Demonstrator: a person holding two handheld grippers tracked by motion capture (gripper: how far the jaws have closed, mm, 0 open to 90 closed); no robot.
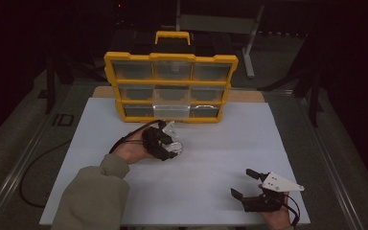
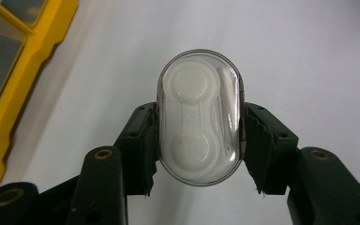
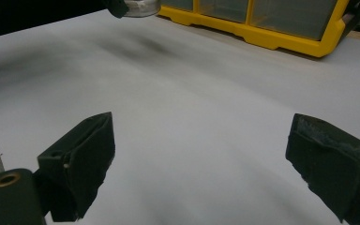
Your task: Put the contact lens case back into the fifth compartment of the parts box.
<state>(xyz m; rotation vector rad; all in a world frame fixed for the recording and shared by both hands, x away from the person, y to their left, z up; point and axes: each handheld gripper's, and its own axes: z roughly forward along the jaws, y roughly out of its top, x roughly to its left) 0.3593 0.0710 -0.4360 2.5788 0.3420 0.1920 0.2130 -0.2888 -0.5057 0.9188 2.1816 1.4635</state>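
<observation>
A clear contact-lens case [image 2: 199, 117] was held clamped in the left hand-held gripper [image 1: 170, 142] near the yellow organiser [image 1: 170, 87] at the worktop's [image 1: 211, 167] far edge, probably awaiting a drawer, while the right hand-held gripper [image 1: 249, 184] was left released.

This is looking like a lab or workshop set up for recording. A white board [image 1: 211, 158] is lying on a table [image 1: 278, 98] edged with metal rails [image 1: 14, 177], a yellow parts organizer [image 1: 170, 86] with clear drawers is standing at its far edge, and dark metal stands [image 1: 249, 43] are rising from the unlit surroundings.
</observation>
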